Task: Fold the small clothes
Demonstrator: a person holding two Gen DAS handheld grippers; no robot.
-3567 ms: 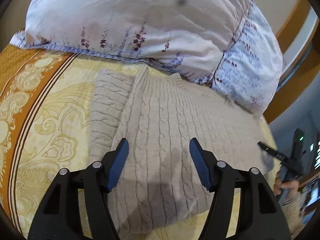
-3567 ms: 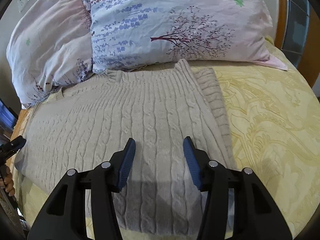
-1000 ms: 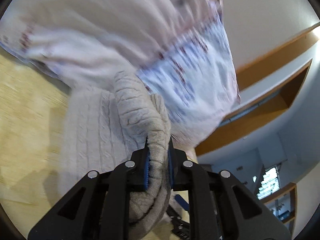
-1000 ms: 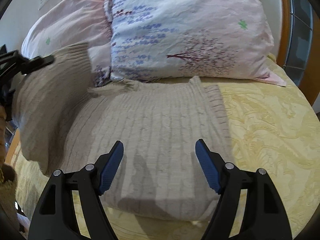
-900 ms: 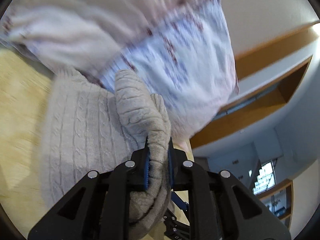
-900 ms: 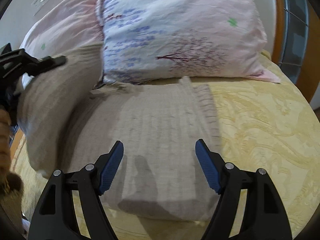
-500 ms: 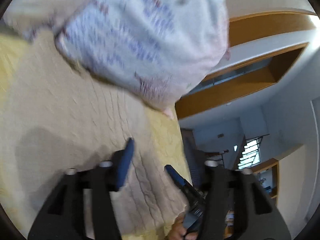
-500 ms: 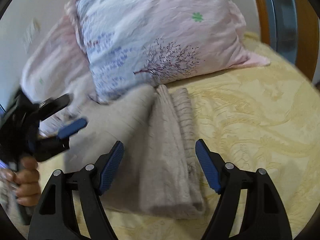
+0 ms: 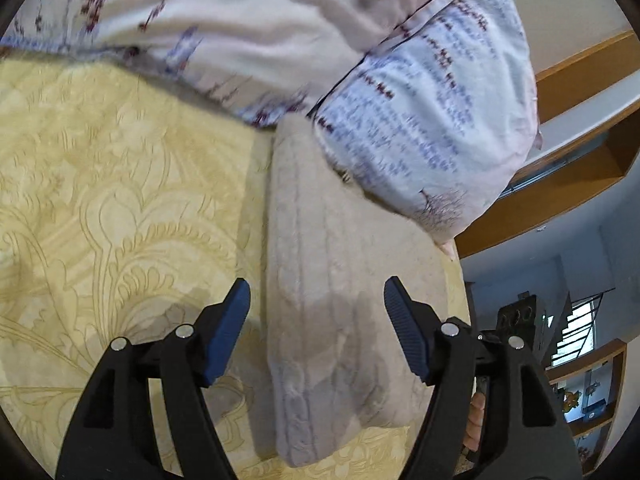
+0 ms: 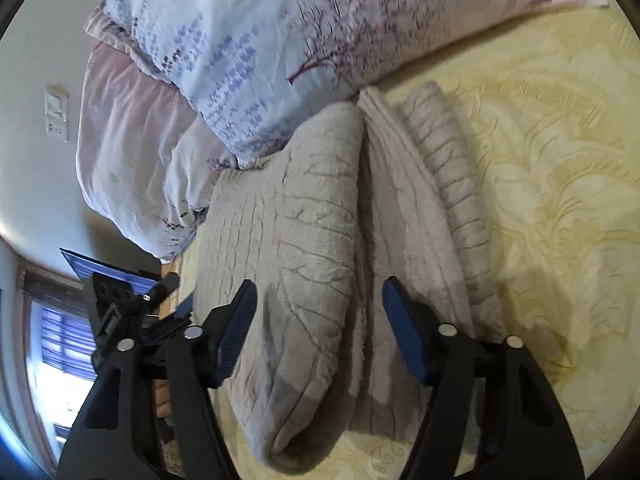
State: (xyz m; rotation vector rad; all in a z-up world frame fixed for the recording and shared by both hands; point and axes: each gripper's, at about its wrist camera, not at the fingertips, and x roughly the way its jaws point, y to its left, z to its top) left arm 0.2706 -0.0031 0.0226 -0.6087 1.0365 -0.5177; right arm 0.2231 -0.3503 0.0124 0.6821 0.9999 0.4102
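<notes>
A beige cable-knit sweater (image 9: 340, 280) lies folded lengthwise into a narrow strip on the yellow bedspread (image 9: 100, 200), its far end against the pillows. In the right wrist view the sweater (image 10: 320, 240) shows one side folded over the middle, with a rolled sleeve along its right edge. My left gripper (image 9: 316, 312) is open and empty, just above the sweater's near end. My right gripper (image 10: 318, 316) is open and empty over the sweater's near end. The left gripper (image 10: 176, 304) also shows at the left edge of the right wrist view.
Two floral pillows (image 9: 420, 80) lie at the head of the bed, touching the sweater's far end; they also show in the right wrist view (image 10: 280, 40). Wooden bed frame (image 9: 580, 80) and room beyond the bed's edge. Bare bedspread (image 10: 540, 160) lies right of the sweater.
My left gripper carried the sweater's side over the middle, let go and opened. The sweater now lies as a narrow strip. My right gripper stayed open and tilted.
</notes>
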